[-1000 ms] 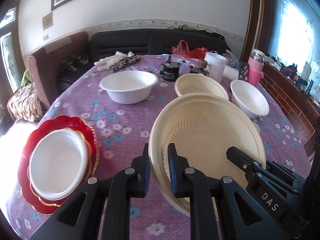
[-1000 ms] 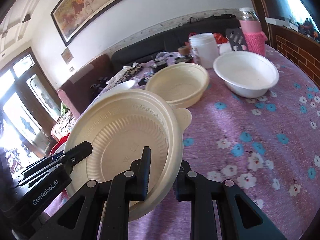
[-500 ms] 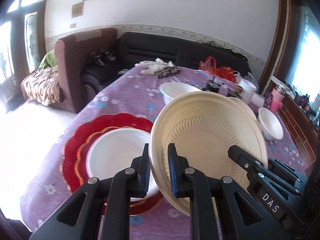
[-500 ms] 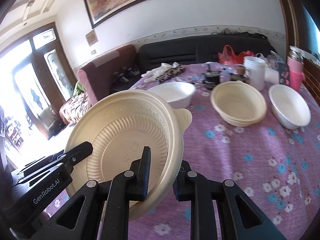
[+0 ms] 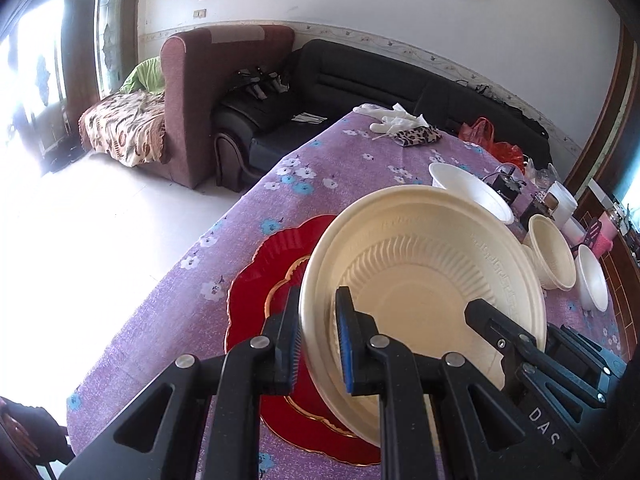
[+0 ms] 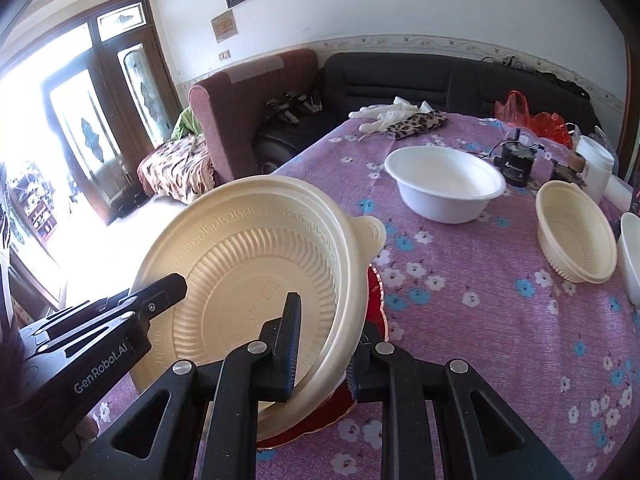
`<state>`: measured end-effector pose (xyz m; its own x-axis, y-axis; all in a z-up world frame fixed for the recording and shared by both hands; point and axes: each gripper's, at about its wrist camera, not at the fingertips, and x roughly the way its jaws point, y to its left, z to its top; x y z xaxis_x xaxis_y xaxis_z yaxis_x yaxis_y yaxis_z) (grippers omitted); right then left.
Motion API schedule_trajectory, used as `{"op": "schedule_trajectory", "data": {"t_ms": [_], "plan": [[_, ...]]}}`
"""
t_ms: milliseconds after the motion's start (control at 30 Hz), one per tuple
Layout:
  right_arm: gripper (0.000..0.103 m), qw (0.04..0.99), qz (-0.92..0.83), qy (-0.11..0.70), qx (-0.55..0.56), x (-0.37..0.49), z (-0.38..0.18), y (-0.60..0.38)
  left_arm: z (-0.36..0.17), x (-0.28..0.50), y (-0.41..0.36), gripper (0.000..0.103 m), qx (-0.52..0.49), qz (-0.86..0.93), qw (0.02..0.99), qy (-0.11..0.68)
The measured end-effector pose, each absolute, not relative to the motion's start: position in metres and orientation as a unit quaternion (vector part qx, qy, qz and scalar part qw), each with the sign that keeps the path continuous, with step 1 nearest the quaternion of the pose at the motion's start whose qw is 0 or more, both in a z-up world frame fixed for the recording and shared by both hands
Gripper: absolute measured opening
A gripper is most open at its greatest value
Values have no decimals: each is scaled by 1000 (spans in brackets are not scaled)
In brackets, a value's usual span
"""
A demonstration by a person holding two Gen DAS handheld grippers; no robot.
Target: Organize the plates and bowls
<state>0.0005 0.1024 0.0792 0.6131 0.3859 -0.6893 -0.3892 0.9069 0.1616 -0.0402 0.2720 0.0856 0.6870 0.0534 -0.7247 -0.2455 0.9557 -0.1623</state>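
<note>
Cream plate [image 5: 432, 280], ribbed and tilted, is held above the near end of the purple floral tablecloth [image 6: 480, 300], over a red scalloped plate [image 5: 272, 256]. Left gripper [image 5: 318, 336] is clamped on its near rim, one finger either side; right gripper [image 6: 326, 340] likewise pinches the opposite rim, beside a small tab. Farther along the cloth: white bowl [image 6: 444, 184], cream bowl [image 6: 574, 230], another white bowl [image 5: 592, 282] at the right edge. Beyond them a white tub [image 6: 596, 166], red plastic bag [image 6: 532, 118], and leopard-print cloth [image 6: 416, 122].
</note>
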Motion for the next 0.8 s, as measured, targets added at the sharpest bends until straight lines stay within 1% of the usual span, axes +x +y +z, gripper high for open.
{"op": "schedule_trajectory", "data": {"t_ms": [467, 633, 667, 700, 767, 800], "plan": [[22, 890, 212, 405, -7, 13, 54, 111, 72, -32, 277, 16, -117, 96, 907, 392], [24, 890, 213, 403, 0, 10, 55, 113, 76, -36, 281, 16, -131, 99, 909, 382], [24, 889, 214, 404, 2, 10, 54, 113, 77, -37, 282, 18, -136, 98, 910, 379], [27, 890, 213, 404, 2, 10, 54, 114, 78, -38, 283, 19, -139, 96, 911, 377], [41, 891, 212, 401, -5, 9, 53, 116, 80, -41, 285, 23, -147, 94, 911, 373], [44, 892, 213, 398, -10, 8, 54, 118, 81, -43, 285, 23, -148, 95, 912, 370]]}}
